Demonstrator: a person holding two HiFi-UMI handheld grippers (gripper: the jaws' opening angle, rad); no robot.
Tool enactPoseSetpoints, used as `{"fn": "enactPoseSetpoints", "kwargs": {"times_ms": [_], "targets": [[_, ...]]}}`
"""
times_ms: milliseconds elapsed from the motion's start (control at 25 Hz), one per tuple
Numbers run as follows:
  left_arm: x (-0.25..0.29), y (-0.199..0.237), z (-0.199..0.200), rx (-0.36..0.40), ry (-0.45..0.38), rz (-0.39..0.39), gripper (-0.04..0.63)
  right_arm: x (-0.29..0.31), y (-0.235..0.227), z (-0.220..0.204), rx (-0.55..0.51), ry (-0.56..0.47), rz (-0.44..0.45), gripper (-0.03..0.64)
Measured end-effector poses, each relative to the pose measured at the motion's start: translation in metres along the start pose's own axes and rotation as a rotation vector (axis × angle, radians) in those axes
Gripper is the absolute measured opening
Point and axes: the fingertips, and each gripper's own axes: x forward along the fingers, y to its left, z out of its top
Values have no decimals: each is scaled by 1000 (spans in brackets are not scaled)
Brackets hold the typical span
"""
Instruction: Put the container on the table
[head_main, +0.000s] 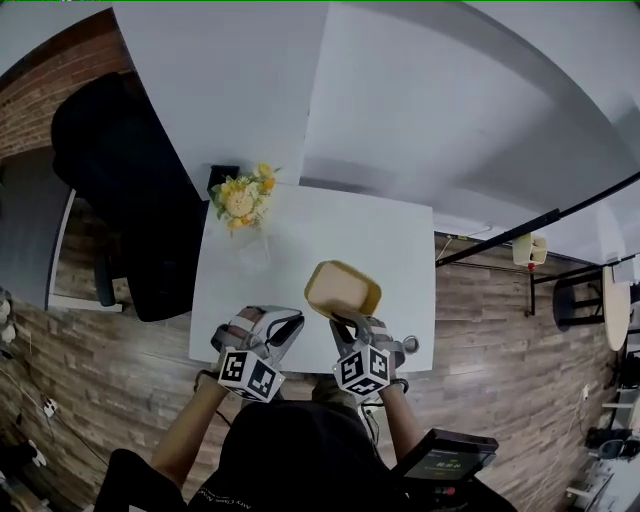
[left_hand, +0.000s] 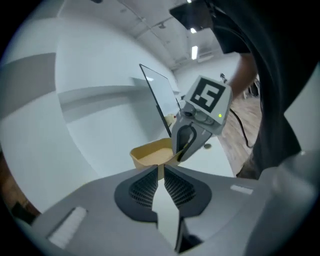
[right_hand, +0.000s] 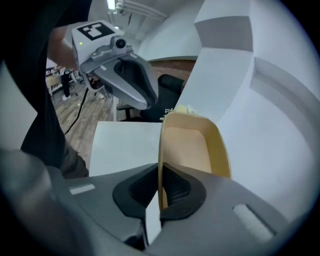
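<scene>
A shallow tan container (head_main: 342, 289) hangs tilted just above the near side of the white table (head_main: 330, 225). My right gripper (head_main: 346, 322) is shut on its near rim; in the right gripper view the thin wall of the container (right_hand: 192, 145) stands pinched between the pads of my right gripper (right_hand: 161, 187). My left gripper (head_main: 268, 322) sits to the left over the table's front edge, apart from the container. In the left gripper view my left gripper (left_hand: 160, 172) shows a narrow gap with nothing in it, and the container (left_hand: 150, 152) lies beyond.
A glass vase of yellow flowers (head_main: 243, 200) stands at the table's far left corner. A black chair (head_main: 120, 170) is left of the table. Wooden floor surrounds it, with a dark device (head_main: 445, 460) at the lower right.
</scene>
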Motion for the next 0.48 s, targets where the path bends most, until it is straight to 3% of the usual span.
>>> {"fn": "enactPoseSetpoints", "kwargs": {"times_ms": [120, 200, 320, 480], "targets": [[18, 0, -12, 169, 113, -40, 76, 16, 0, -5, -124, 69, 28, 20], [31, -3, -16, 233, 173, -64, 80, 24, -2, -9, -214, 107, 40, 20], [46, -15, -23, 264, 255, -99, 86, 27, -1, -12, -325, 119, 60, 20], [62, -23, -35, 290, 369, -113, 89, 22, -1, -15, -396, 86, 96, 20]]}}
